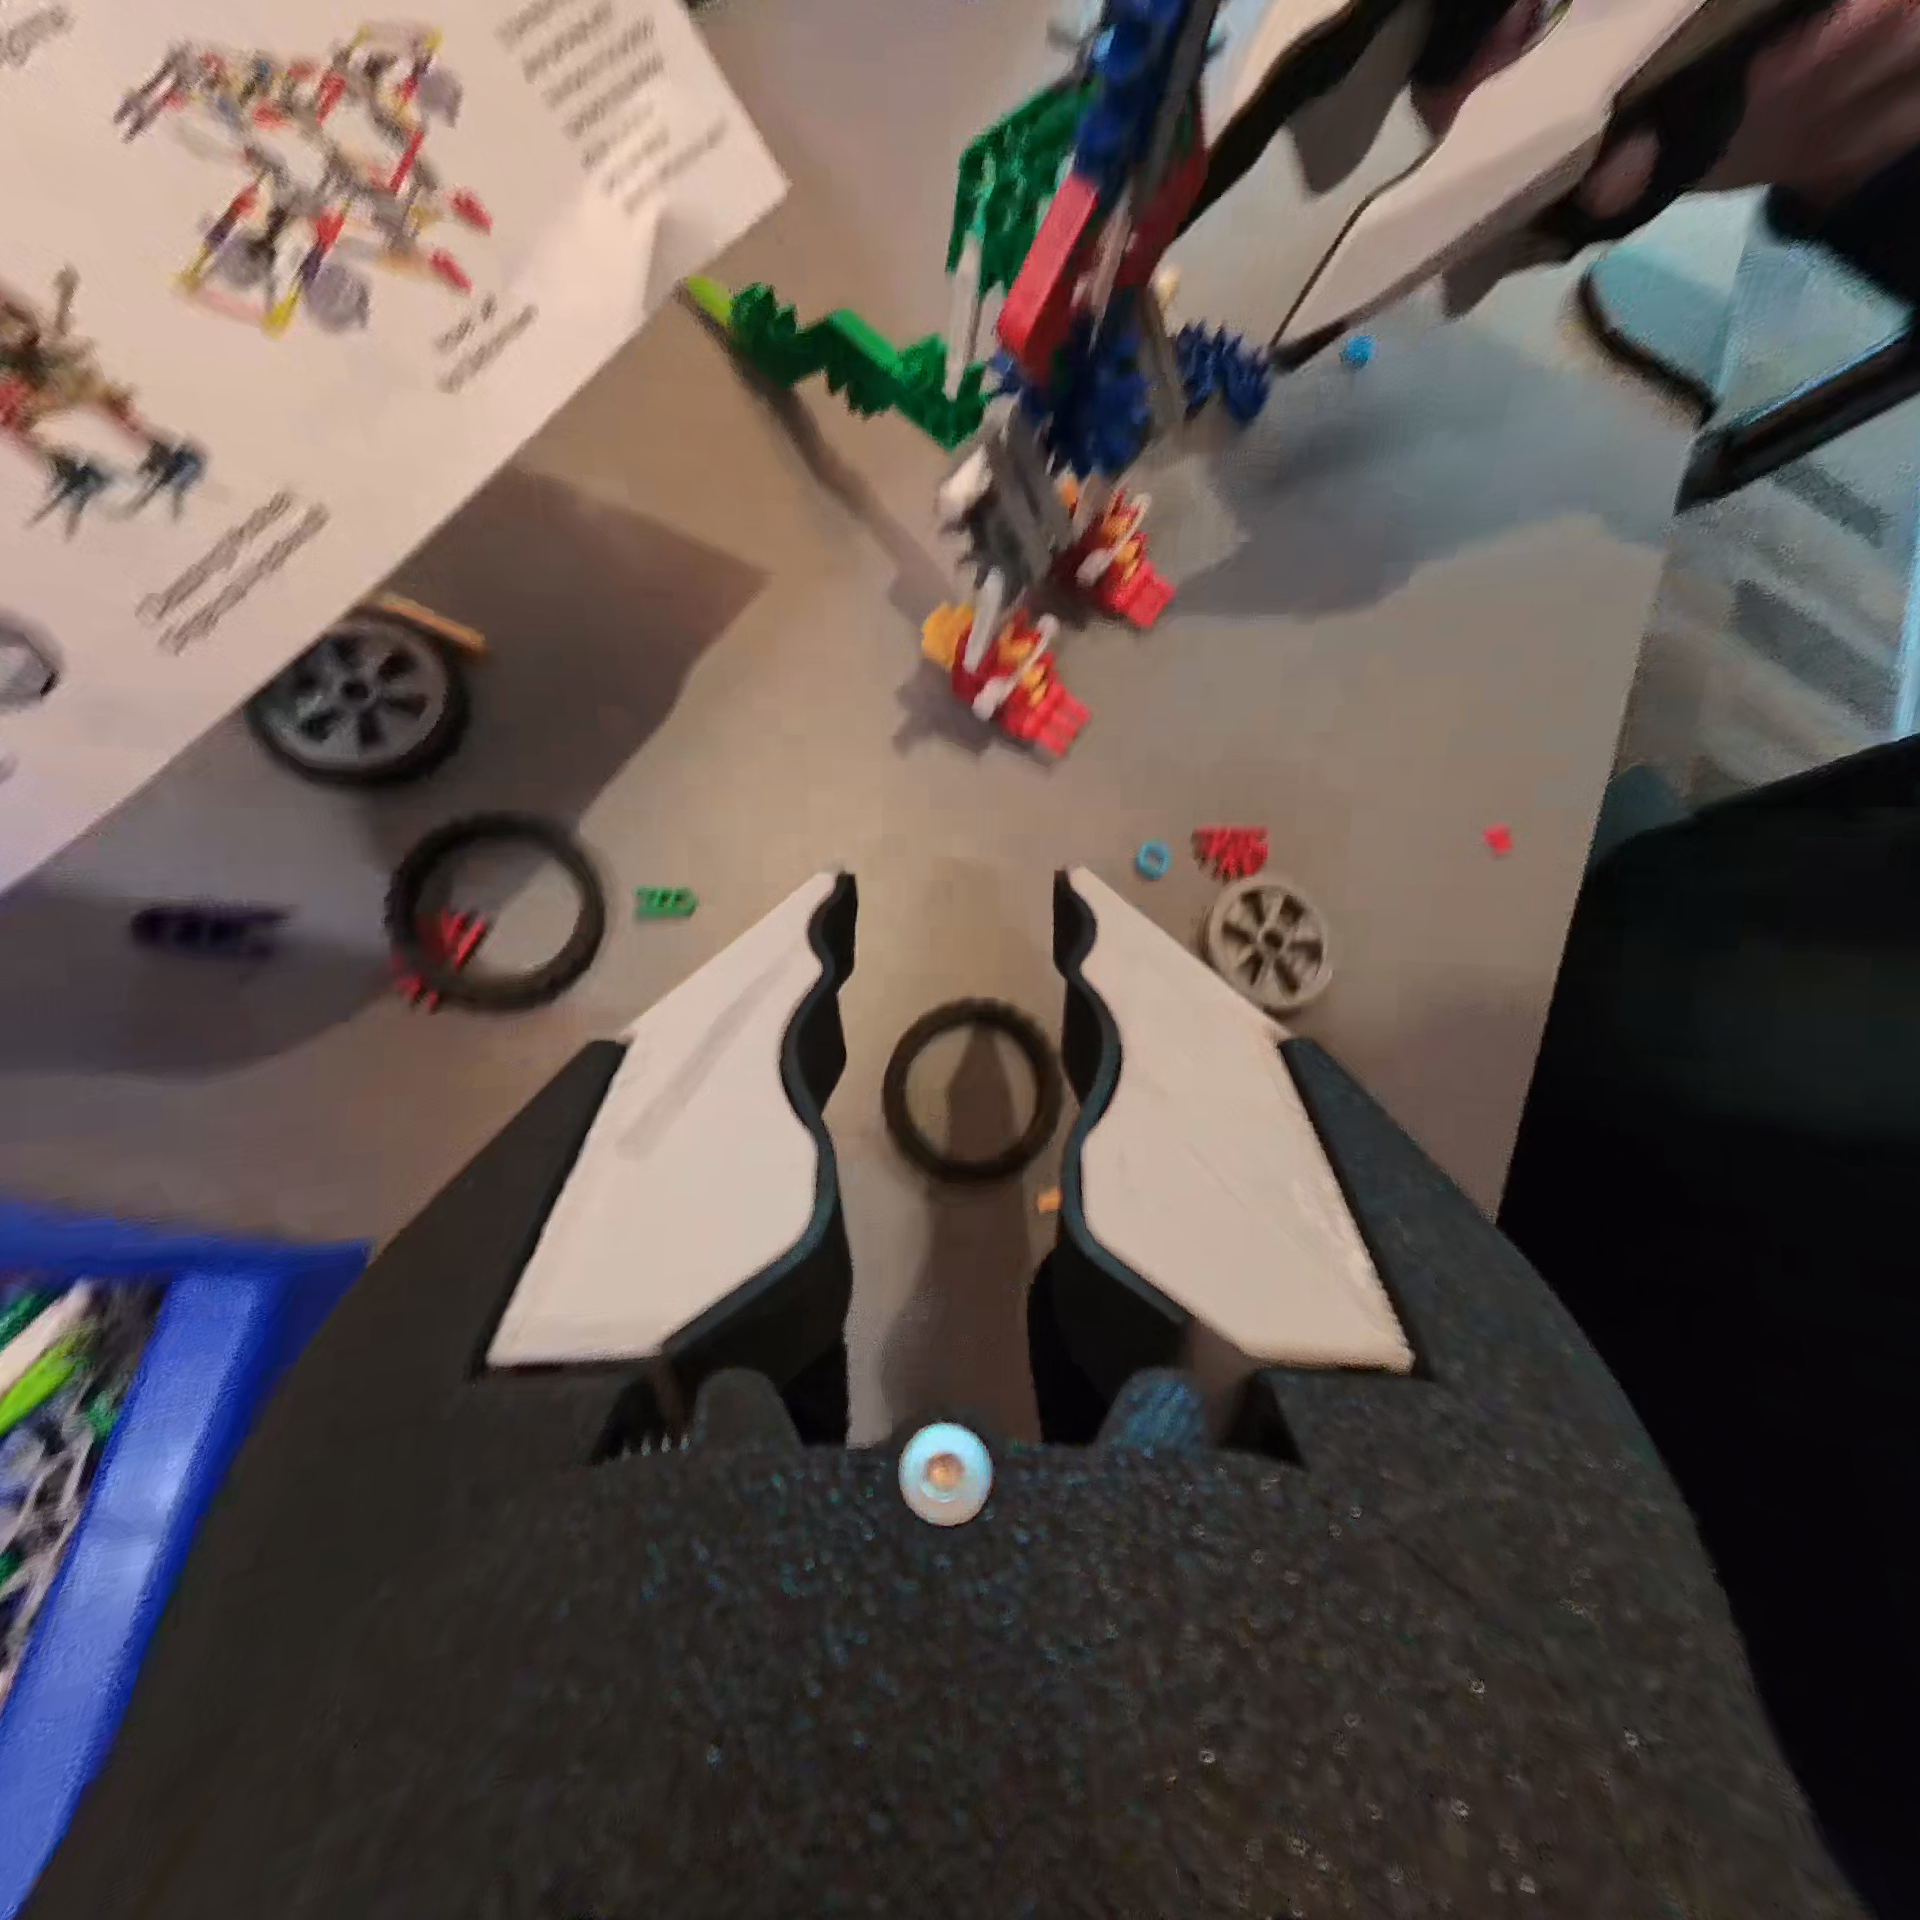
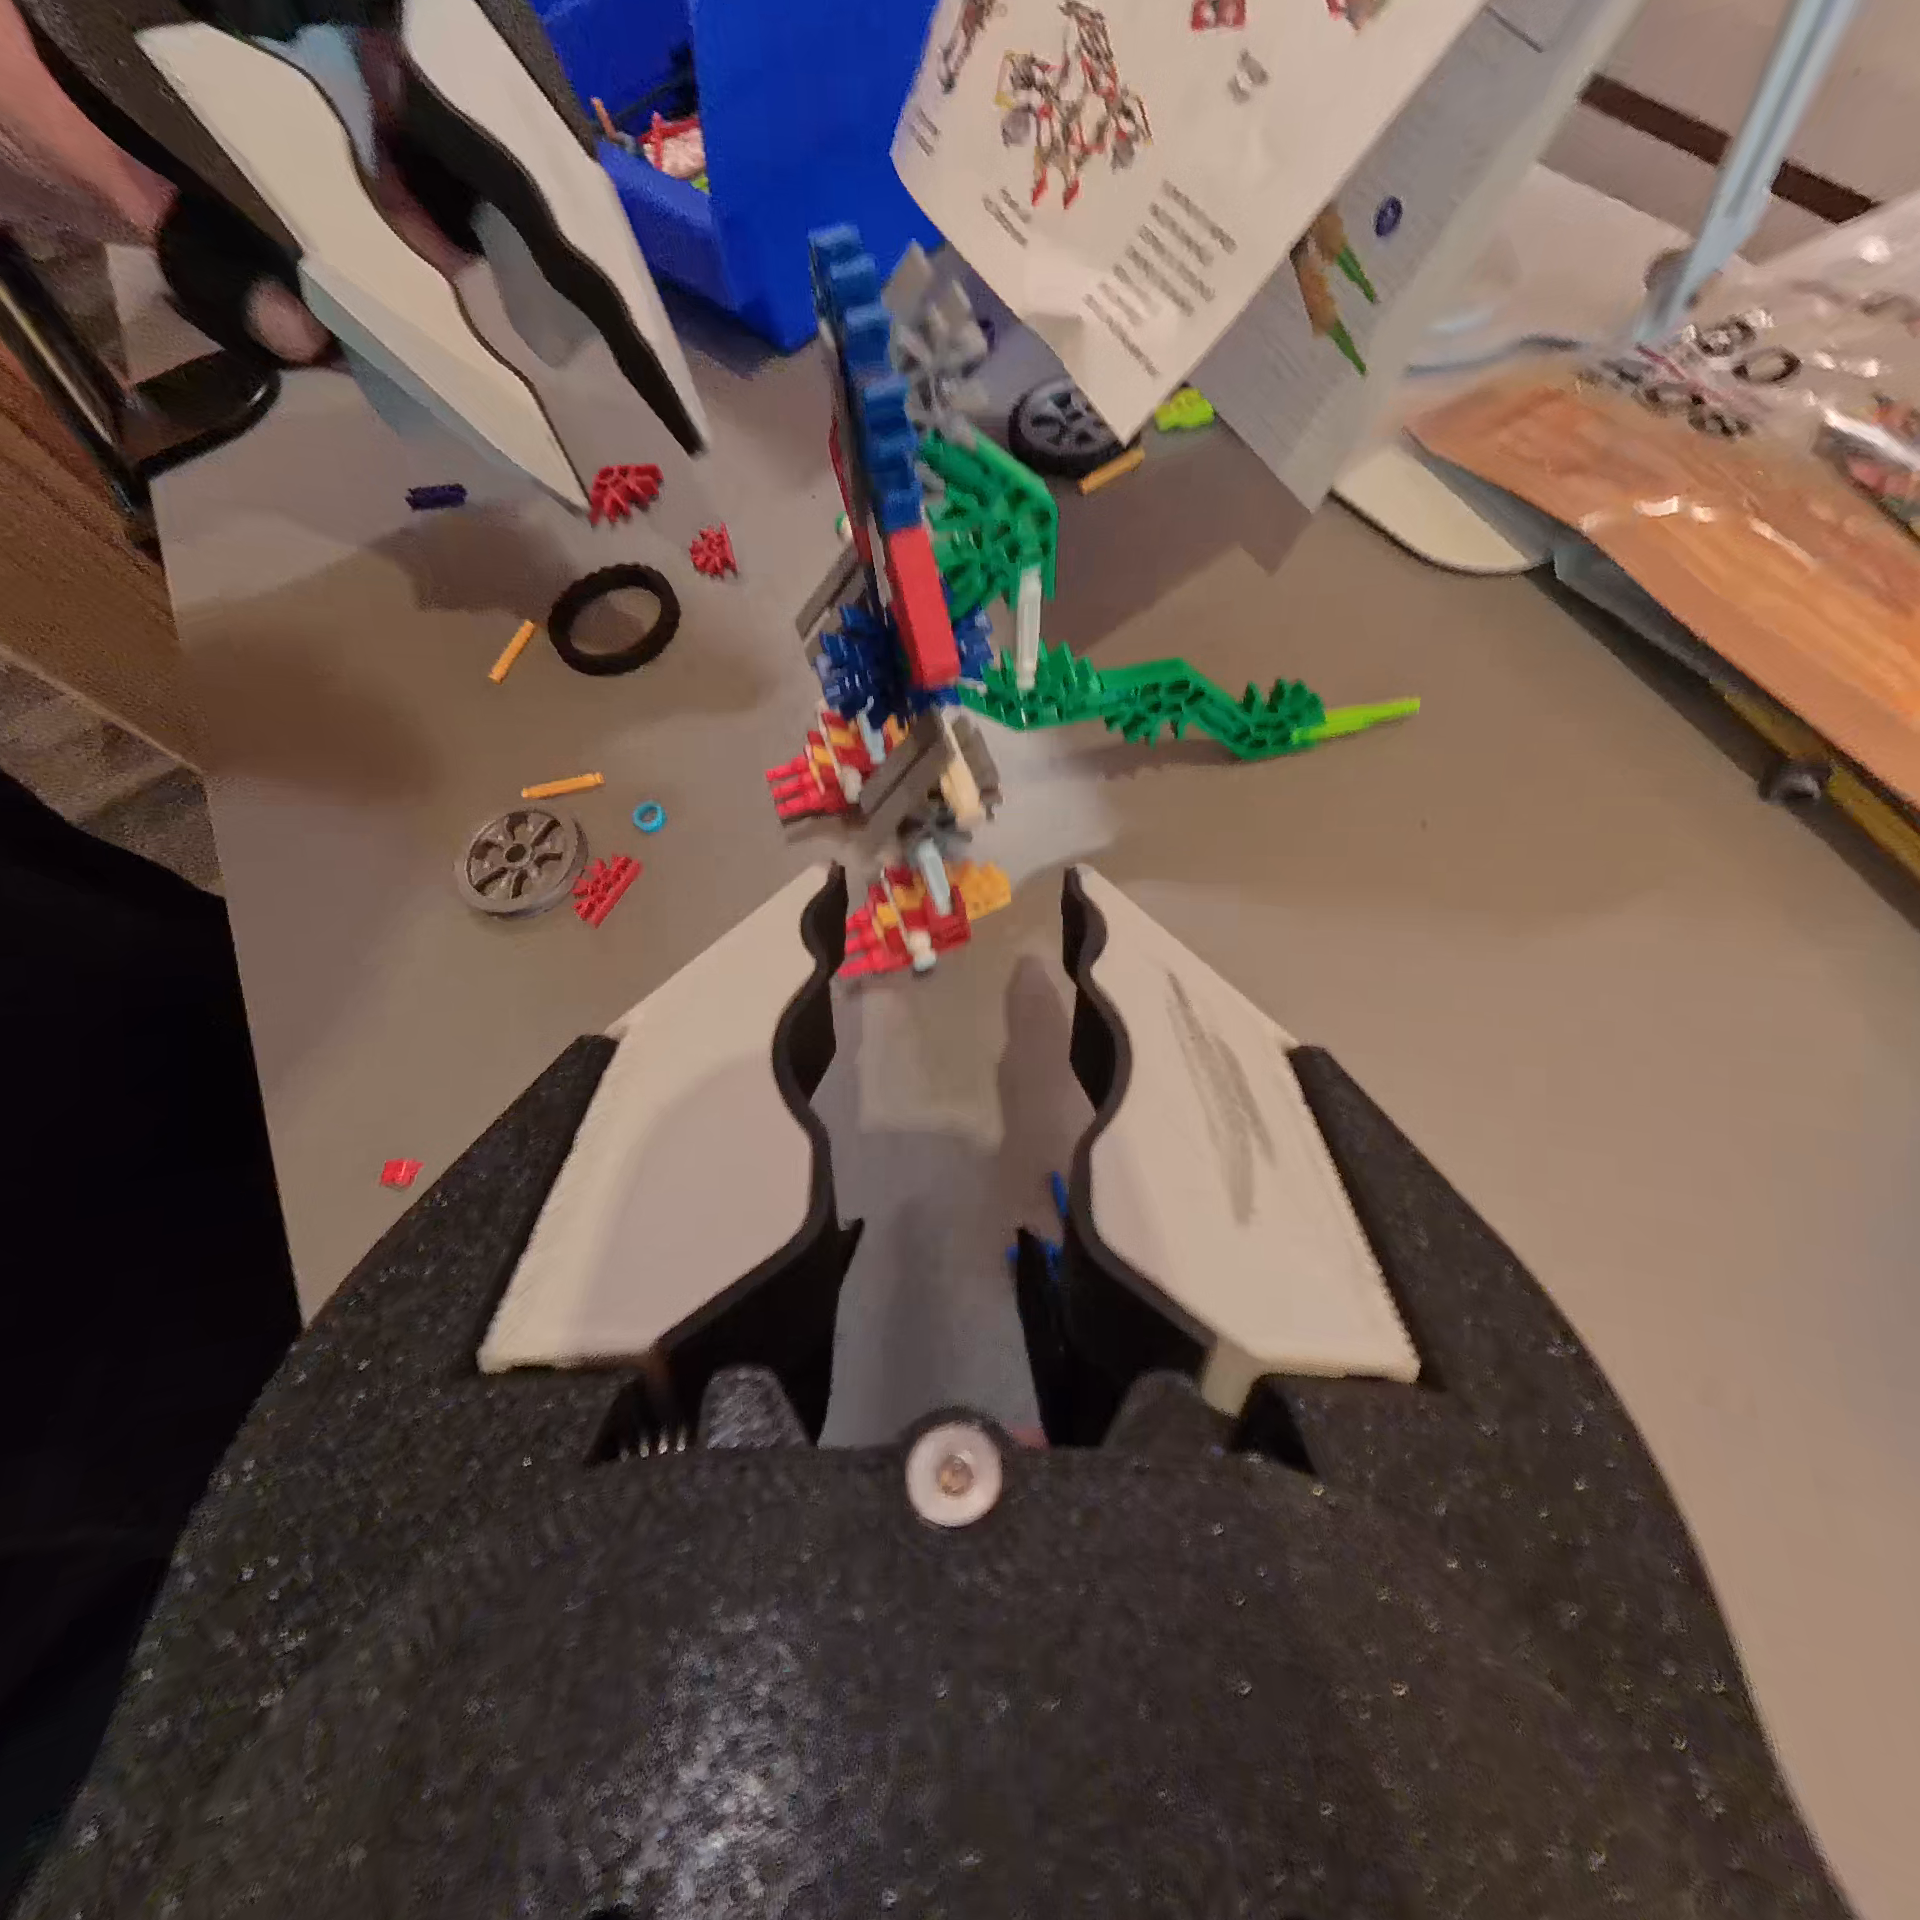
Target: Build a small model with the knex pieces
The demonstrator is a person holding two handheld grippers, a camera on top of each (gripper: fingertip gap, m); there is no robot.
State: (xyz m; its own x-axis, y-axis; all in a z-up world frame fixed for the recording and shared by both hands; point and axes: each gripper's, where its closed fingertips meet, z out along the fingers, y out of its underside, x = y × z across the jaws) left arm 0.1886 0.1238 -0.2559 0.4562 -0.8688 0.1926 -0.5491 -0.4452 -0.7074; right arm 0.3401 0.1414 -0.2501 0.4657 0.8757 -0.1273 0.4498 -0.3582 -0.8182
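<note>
The left tongs [image 1: 954, 883] hang open and empty above the worktop [image 1: 831, 748]. A small black rubber ring [image 1: 974, 1091] lies flat on the surface in the gap between the two fingers, and neither finger touches it. A grey spoked hub [image 1: 1268, 945] sits at 3 o'clock from the tips. A larger black tyre [image 1: 497, 912] with a red connector inside it lies at 9 o'clock, and a complete wheel [image 1: 358, 698] at 10 o'clock.

The right tongs [image 2: 948, 878] are also open and hold nothing. A toy model [image 2: 894, 623] built of blue, red, green and grey snap-together pieces stands at 12 o'clock from them. Its red-and-yellow foot [image 2: 914, 909] sits right at the fingertips. I cannot tell whether it touches the left-hand finger.

A blue bin [image 1: 156, 1403] of loose pieces is at 8 o'clock in the left wrist view.

A printed instruction sheet [image 1: 312, 260] with pictures of models stands at 10 o'clock, its print too blurred to read. A clear plastic bag [image 2: 1714, 468] at 2 o'clock in the right wrist view bears large dark characters. No brand name is legible.
</note>
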